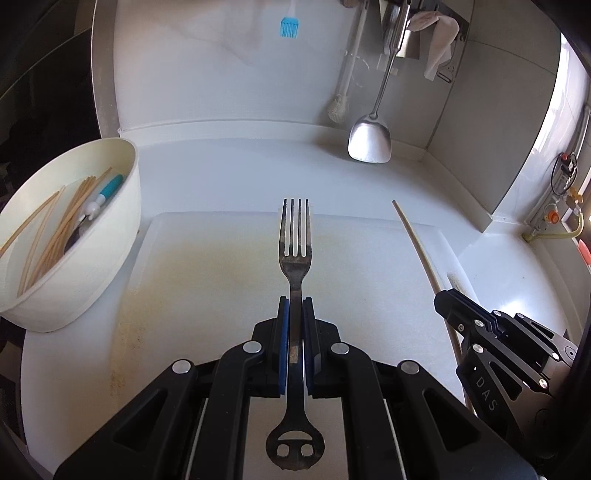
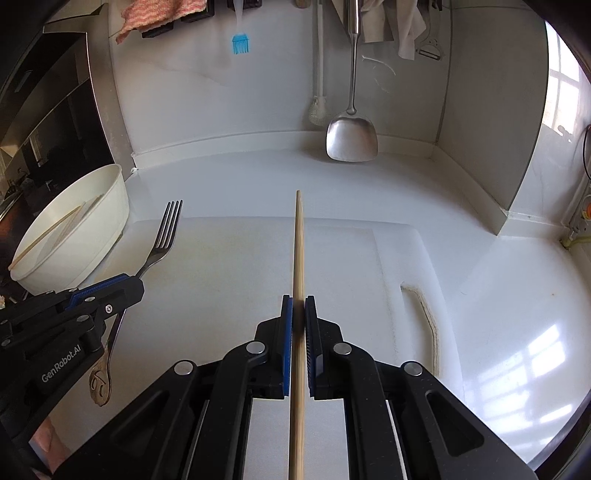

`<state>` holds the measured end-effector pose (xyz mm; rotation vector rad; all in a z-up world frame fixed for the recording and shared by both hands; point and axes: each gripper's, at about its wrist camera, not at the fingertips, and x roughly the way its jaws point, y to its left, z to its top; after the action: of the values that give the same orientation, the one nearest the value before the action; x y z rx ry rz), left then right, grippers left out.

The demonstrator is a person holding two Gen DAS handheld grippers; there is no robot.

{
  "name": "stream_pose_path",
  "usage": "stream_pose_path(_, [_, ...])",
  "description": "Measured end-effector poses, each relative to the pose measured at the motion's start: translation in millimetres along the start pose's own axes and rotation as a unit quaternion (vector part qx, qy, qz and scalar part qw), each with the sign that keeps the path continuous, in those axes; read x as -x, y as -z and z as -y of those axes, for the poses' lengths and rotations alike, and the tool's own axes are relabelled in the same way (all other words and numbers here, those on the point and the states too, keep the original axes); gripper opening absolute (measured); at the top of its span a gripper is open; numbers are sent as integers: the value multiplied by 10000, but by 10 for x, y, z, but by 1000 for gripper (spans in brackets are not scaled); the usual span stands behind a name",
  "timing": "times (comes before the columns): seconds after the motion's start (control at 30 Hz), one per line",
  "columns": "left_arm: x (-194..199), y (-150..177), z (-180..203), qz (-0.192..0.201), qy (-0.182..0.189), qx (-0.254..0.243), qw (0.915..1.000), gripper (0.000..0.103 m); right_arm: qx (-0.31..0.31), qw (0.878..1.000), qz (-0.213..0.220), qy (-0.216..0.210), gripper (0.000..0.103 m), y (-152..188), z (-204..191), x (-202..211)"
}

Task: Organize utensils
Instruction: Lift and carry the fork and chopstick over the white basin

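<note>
My left gripper (image 1: 295,301) is shut on a metal fork (image 1: 294,236), tines pointing forward, held above a white cutting board (image 1: 207,280). My right gripper (image 2: 298,299) is shut on a single wooden chopstick (image 2: 298,243), also above the board (image 2: 229,266). A white bowl (image 1: 110,236) at the left holds several wooden chopsticks (image 1: 62,225) and a teal-handled utensil (image 1: 107,192). In the right wrist view the left gripper (image 2: 129,284) with the fork (image 2: 164,232) sits left, near the bowl (image 2: 107,225). In the left wrist view the right gripper (image 1: 443,299) with the chopstick (image 1: 417,240) sits right.
A steel spatula (image 1: 369,142) and a white brush (image 1: 338,110) hang against the back wall, with a blue silicone brush (image 1: 289,27) and cloths higher up. The board has a handle slot (image 2: 424,314) at its right. White counter (image 2: 498,295) extends right to a wall corner.
</note>
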<state>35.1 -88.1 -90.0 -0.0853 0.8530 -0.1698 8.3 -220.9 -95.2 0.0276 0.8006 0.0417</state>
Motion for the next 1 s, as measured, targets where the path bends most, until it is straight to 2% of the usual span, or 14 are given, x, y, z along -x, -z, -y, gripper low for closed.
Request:
stream_pose_path(0.2, [416, -178, -195, 199, -237, 262, 9992, 8, 170, 9993, 140, -299, 7, -257, -159, 192])
stream_pose_path(0.4, [800, -406, -597, 447, -478, 567, 9962, 8, 501, 9969, 317, -510, 7, -586, -561, 336])
stream_pose_path(0.57, [1016, -604, -1129, 539, -657, 693, 9940, 8, 534, 9952, 320, -758, 7, -856, -1070, 316])
stream_pose_path(0.7, [1138, -764, -1611, 581, -770, 592, 9936, 8, 519, 9947, 269, -846, 7, -1029, -1564, 222])
stream_pose_path(0.87, [1141, -901, -2213, 534, -793, 525, 9940, 8, 532, 9946, 210, -869, 7, -1206, -2124, 69])
stream_pose_path(1.0, [1031, -891, -2612, 350, -884, 571, 9938, 8, 464, 9939, 132, -991, 7, -1272, -2467, -52])
